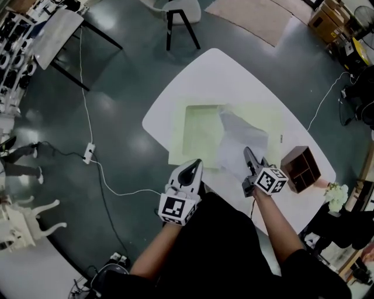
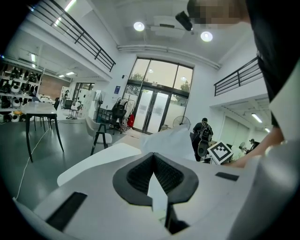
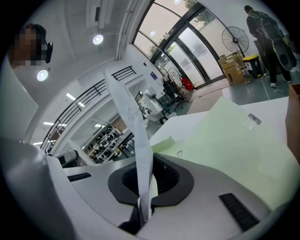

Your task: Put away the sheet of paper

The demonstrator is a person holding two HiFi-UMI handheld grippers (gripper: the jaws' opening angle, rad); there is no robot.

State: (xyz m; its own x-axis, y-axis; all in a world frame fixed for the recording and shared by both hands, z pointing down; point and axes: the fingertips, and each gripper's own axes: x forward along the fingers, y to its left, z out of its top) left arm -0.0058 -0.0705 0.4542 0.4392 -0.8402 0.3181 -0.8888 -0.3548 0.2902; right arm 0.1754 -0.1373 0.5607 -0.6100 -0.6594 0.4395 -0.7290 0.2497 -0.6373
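A white sheet of paper [image 1: 242, 137] rises crumpled from a pale green folder [image 1: 201, 131] that lies open on the white table [image 1: 216, 70]. My right gripper [image 1: 249, 155] is shut on the sheet's near edge. In the right gripper view the paper [image 3: 129, 112] stands up as a narrow strip out of the closed jaws [image 3: 144, 180], with the folder [image 3: 234, 140] spread beyond. My left gripper [image 1: 194, 166] sits at the folder's front edge. Its jaws [image 2: 157, 185] are shut on a thin pale strip, apparently that edge. The lifted paper [image 2: 171, 140] shows ahead of it.
A brown wooden box [image 1: 301, 169] stands on the table at the right, near its edge. A chair [image 1: 175, 17] is beyond the far end. A cable with a power strip [image 1: 89, 153] lies on the floor to the left. A person [image 3: 265, 33] stands in the background.
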